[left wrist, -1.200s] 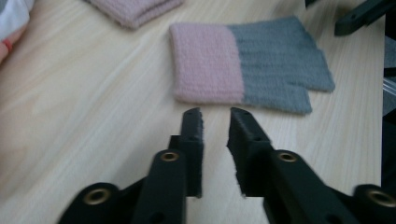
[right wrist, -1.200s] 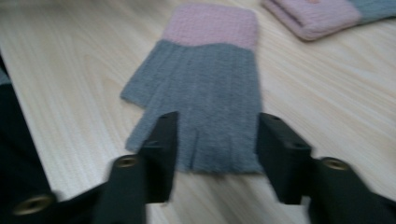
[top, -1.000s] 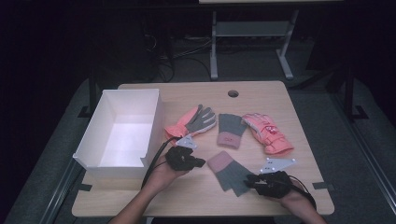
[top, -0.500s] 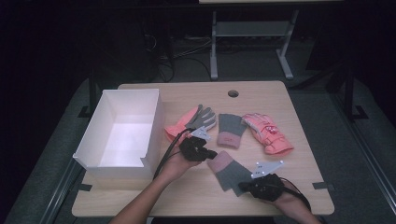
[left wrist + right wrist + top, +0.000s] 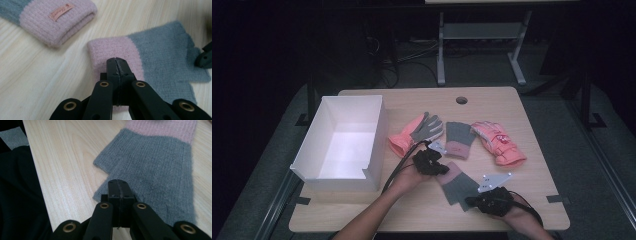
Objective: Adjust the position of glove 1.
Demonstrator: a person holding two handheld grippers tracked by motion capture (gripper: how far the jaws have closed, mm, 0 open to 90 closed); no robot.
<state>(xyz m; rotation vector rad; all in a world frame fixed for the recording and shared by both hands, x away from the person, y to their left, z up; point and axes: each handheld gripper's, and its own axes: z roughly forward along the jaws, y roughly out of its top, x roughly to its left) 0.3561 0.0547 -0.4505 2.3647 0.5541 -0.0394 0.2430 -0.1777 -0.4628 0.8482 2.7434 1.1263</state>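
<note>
Fingers first: your left gripper's (image 5: 117, 65) are pressed together, tips over the pink cuff of the near mitten (image 5: 147, 60) — whether any knit is caught between them cannot be told. Your right gripper's (image 5: 119, 187) are pressed together too, tips at the grey finger end of the same mitten, and no fabric shows in the seam between them.

From the high view, that mitten (image 5: 457, 182) lies flat on the bench (image 5: 532, 115) between your two hands, cuff toward the left gripper (image 5: 436, 167), grey end toward the right gripper (image 5: 472, 202). Its twin (image 5: 459, 139) lies farther from you, just beyond the left gripper, pink cuff nearest you — the left gripper view shows a small label on that cuff (image 5: 56, 18).

Left of the twin lies a coral-and-grey glove (image 5: 417, 132), to its right a pink glove (image 5: 498, 142), close to the twin. The white box (image 5: 374, 145) stands open at the left of the bench, well apart from the near mitten.
</note>
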